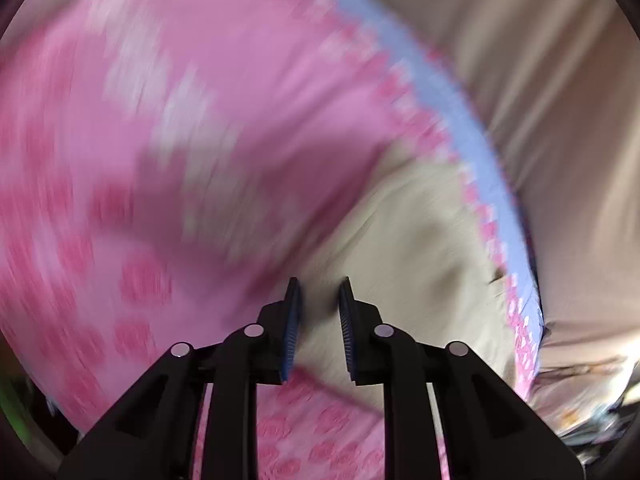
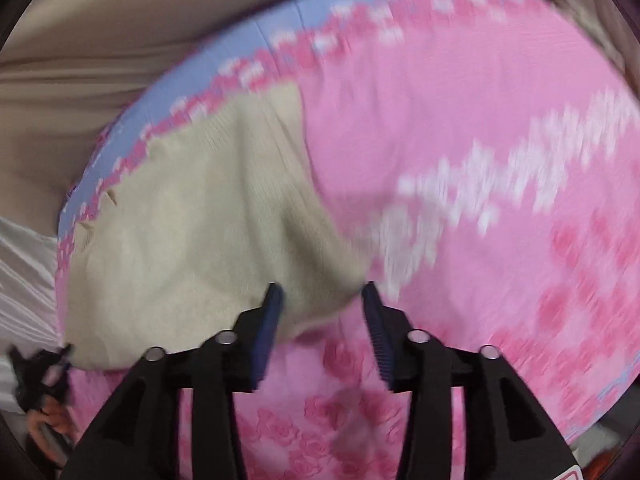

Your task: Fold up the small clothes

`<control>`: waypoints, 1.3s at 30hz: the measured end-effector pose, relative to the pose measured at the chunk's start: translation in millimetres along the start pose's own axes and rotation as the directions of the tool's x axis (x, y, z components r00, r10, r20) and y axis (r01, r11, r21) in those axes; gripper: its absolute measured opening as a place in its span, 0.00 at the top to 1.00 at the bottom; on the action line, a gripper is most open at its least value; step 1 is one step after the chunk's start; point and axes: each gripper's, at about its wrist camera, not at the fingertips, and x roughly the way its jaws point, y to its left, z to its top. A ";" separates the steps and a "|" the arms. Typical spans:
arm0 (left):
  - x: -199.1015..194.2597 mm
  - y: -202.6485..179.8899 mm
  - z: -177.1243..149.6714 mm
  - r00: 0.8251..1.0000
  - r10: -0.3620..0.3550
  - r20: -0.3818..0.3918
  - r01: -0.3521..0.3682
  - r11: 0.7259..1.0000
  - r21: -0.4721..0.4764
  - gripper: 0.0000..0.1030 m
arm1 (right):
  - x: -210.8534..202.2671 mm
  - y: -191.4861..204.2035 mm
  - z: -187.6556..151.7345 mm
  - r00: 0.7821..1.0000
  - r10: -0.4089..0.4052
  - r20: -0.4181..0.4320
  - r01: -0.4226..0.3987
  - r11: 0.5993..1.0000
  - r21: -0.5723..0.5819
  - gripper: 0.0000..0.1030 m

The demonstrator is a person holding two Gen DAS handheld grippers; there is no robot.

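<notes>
Both views are heavily blurred. The right wrist view shows the most of the cream knitted garment (image 2: 192,216): it fills the left centre of the frame, lying on a pink rose-patterned cloth (image 2: 460,128) with a pale blue border (image 2: 200,76). Its long axis runs from the lower left up toward the upper centre, where a narrower part reaches the border. The left wrist view shows only a smaller piece of the cream knitted garment (image 1: 420,240), at centre right, its far edge along the pale blue border (image 1: 448,104), while the pink rose-patterned cloth (image 1: 200,80) takes up most of the left.

The left tool (image 1: 319,292) stands with its blue pads apart and nothing between them, the tips over the garment's near edge. The right tool (image 2: 322,292) is spread wider, also holding nothing, its tips at the garment's lower right edge.

Only the right wrist view shows a small black object (image 2: 38,372) at the lower left edge, too blurred to identify, and white ribbed fabric (image 2: 24,280) above it. Tan sheeting (image 2: 100,40) lies beyond the border in both views.
</notes>
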 end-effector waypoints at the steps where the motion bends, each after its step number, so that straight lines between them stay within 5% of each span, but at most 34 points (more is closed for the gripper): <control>1: -5.5 -12.1 8.8 0.999 0.001 0.036 -0.003 0.999 0.050 0.70 | -4.7 7.9 14.2 0.999 0.001 0.035 0.000 0.999 -0.037 0.31; 2: -7.0 -24.0 17.1 0.998 0.000 0.057 -0.005 0.995 0.097 0.56 | -4.0 14.1 27.8 0.999 0.013 0.050 -0.010 0.998 -0.064 0.30; 4: 5.4 -48.9 35.4 0.998 -0.008 0.067 -0.003 0.987 0.160 0.47 | 12.0 25.8 56.7 0.999 0.037 0.030 -0.033 0.994 -0.105 0.30; 9: 95.2 -75.6 54.5 0.997 0.050 -0.058 -0.036 0.976 0.217 0.48 | 79.2 44.9 82.1 0.997 0.024 -0.073 -0.033 0.991 -0.129 0.31; 11: 114.5 -75.4 51.7 0.994 0.053 -0.094 -0.031 0.975 0.220 0.82 | 97.3 48.5 80.4 0.993 0.027 -0.113 -0.042 0.990 -0.137 0.65; 12: 115.2 -74.6 51.8 0.995 0.012 -0.098 0.009 0.976 0.217 0.88 | 100.2 52.2 81.5 0.992 0.016 -0.122 -0.034 0.989 -0.147 0.90; 13: 111.1 -73.9 54.5 0.996 -0.015 -0.090 0.033 0.979 0.202 0.91 | 91.5 54.2 81.7 0.995 0.036 -0.091 -0.049 0.988 -0.143 0.91; 17: 66.3 -71.1 72.2 0.989 -0.145 0.001 0.143 0.978 0.150 0.91 | 35.2 63.5 96.8 0.989 0.133 0.062 -0.124 0.983 -0.134 0.92; 19: 64.8 -78.7 79.2 0.990 -0.143 0.016 0.139 0.976 0.168 0.91 | 30.3 69.7 109.7 0.986 0.126 0.105 -0.110 0.984 -0.142 0.93; 21: 74.5 -84.1 84.0 0.995 -0.094 0.043 0.084 0.977 0.197 0.91 | 56.7 69.3 118.1 0.994 0.082 0.071 -0.072 0.988 -0.134 0.92; 24: 111.8 -80.6 80.1 1.000 0.009 -0.024 -0.004 0.981 0.192 0.83 | 129.3 55.2 111.6 0.990 -0.021 -0.137 0.006 0.993 -0.114 0.87; 26: 123.7 -83.1 71.5 0.996 0.073 -0.054 -0.060 0.974 0.221 0.83 | 117.0 54.6 109.8 0.997 -0.006 -0.074 0.000 0.996 -0.087 0.85; 31: 76.4 -85.9 55.3 0.996 0.056 0.067 -0.071 0.968 0.240 0.69 | 44.4 69.5 94.5 0.988 0.102 0.113 -0.093 0.992 -0.082 0.71; 36: 100.0 -63.1 29.6 0.985 0.174 0.021 -0.174 0.957 0.231 0.68 | 107.9 77.9 57.0 0.995 -0.003 -0.101 -0.014 0.987 -0.161 0.69; 39: 84.6 -57.5 26.4 0.986 0.162 0.030 -0.165 0.963 0.216 0.68 | 77.3 80.1 52.3 0.998 0.051 -0.034 -0.055 0.989 -0.135 0.68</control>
